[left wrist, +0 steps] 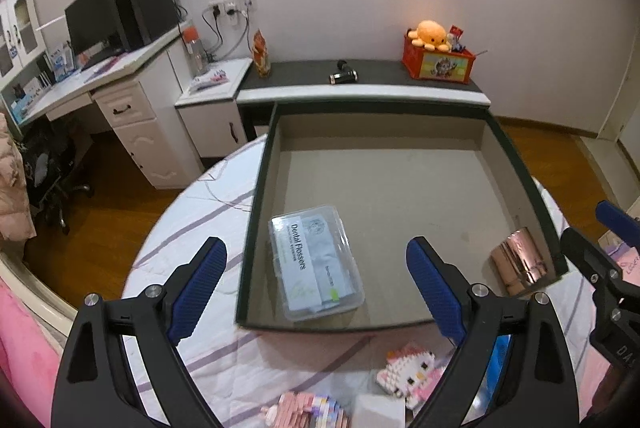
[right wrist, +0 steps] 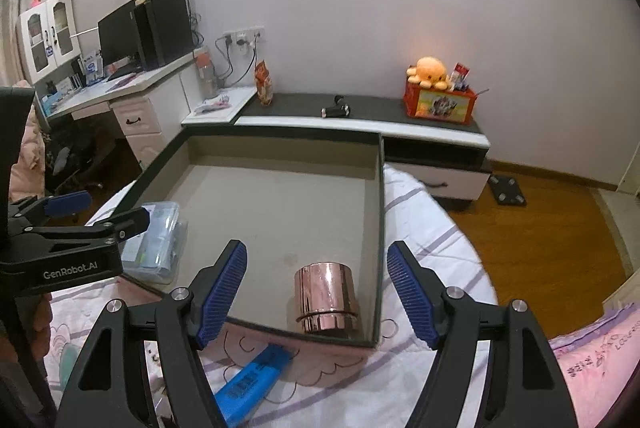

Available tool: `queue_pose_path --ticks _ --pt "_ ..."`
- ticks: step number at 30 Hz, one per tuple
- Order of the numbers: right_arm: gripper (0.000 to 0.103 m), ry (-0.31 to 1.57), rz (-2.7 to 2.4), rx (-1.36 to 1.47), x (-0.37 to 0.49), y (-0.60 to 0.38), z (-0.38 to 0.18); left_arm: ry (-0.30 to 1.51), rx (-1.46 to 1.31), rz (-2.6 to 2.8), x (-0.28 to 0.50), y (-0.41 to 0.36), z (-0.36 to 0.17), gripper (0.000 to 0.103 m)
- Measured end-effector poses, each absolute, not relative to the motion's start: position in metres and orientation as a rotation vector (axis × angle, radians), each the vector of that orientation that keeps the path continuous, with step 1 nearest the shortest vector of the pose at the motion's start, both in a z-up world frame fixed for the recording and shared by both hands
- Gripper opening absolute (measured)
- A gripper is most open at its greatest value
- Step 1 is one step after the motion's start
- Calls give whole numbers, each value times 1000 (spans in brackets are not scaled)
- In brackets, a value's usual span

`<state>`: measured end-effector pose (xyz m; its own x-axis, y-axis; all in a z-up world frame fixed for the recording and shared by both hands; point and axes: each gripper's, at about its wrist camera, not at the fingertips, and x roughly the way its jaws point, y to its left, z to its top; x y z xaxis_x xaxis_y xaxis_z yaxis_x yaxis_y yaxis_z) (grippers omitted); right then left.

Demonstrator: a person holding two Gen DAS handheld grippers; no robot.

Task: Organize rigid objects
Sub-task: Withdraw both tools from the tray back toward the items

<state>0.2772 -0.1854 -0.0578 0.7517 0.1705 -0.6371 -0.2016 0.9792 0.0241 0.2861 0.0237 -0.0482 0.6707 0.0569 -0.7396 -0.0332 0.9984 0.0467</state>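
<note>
Rose-gold metal cup (right wrist: 326,298) stands upright in the tray's (right wrist: 380,228) near right corner; the clear floss box (left wrist: 316,262) lies near left. My left gripper (left wrist: 316,286) and right gripper (right wrist: 316,290) both hang released, nothing between their pads.

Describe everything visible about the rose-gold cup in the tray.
The rose-gold cup is a short cylinder with a shiny, mirror-like metallic finish and a raised band near its lower end. It stands on the grey floor of the dark-rimmed tray, in the near corner by the side wall. It may be upside down; its opening is not visible. Nothing grips it: the right gripper is open around its line of sight, pads apart from it.
</note>
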Motion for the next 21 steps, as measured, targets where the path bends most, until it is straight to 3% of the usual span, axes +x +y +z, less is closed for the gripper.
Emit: queue_pose_path --ticks 21 --pt "80 419 167 -40 95 -191 16 496 47 66 95 12 26 99"
